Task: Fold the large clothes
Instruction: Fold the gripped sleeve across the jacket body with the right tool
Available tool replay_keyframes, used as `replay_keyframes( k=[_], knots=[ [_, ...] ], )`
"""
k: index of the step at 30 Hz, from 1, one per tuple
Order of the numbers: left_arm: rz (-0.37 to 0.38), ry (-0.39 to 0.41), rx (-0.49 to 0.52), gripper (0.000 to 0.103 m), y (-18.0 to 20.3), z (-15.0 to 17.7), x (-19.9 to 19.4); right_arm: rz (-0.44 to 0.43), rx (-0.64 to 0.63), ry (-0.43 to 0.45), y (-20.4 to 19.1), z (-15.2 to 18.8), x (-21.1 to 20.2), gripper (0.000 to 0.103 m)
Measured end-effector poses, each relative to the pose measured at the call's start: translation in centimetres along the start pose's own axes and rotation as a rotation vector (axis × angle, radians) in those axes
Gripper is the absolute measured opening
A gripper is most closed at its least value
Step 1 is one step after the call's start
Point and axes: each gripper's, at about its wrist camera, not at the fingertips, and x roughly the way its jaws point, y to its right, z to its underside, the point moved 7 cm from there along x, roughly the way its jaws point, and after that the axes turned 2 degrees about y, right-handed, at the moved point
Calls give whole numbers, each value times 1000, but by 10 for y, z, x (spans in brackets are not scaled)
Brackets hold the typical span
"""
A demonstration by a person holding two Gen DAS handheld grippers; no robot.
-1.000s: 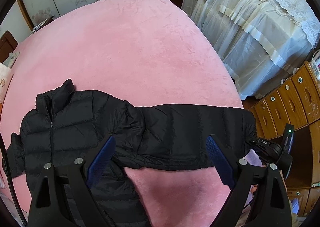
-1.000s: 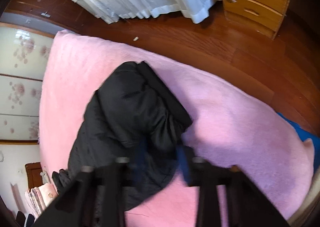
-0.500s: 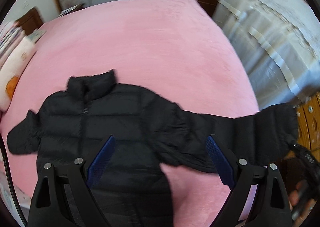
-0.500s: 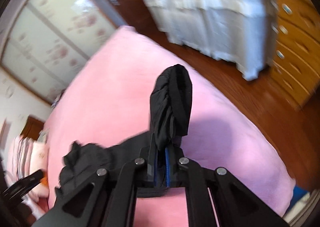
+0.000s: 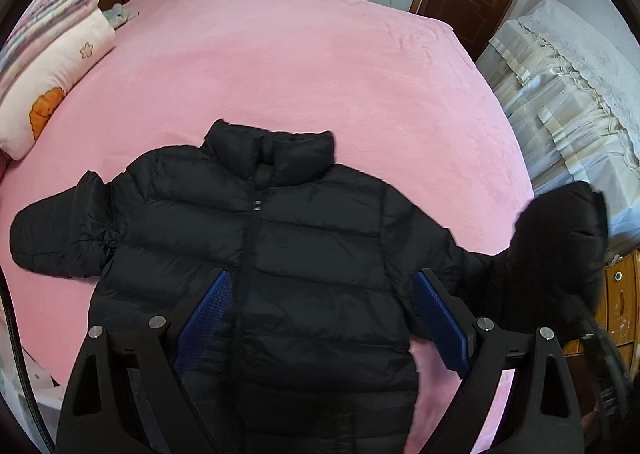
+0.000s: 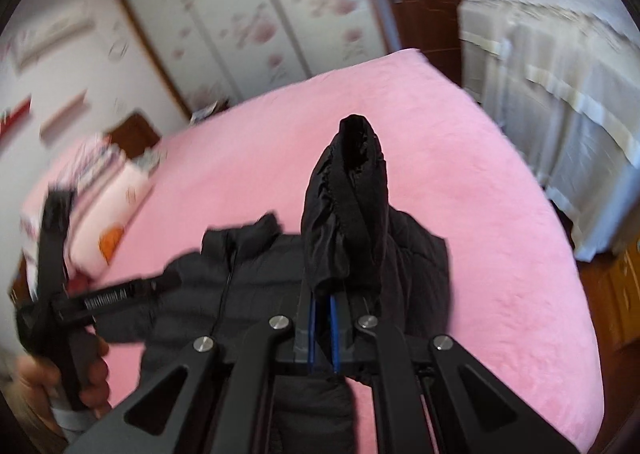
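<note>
Our right gripper (image 6: 324,328) is clamped on the cuff of the black quilted puffer jacket (image 5: 280,254), which lies face-up on the pink plush bedspread (image 5: 300,66); our left gripper (image 5: 322,318) hovers wide, holding nothing. We should probably lay the raised sleeve (image 6: 352,214) flat across the chest, though blur hides its slack.

Sleeve (image 6: 352,210) now off the bed, raised upright in right gripper (image 6: 324,328), w/ jacket (image 5: 256,254) more centred.

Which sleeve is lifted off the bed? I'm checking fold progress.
The sleeve clamped in the right gripper; the other sleeve lies flat on the pink bed.
</note>
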Motion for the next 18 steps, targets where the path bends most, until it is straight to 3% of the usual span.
replay_keyframes(
  k=[8,12,18],
  knots=[
    [14,-93,-19,91,-69,12,52,46,-133,-130,-75,56,97,6],
    [27,-136,-26,91,-85,17,75,75,-138,-208,-82,84,134,6],
    [67,-201,4,91,-86,23,106,90,-150,-295,-83,110,153,13]
  ],
)
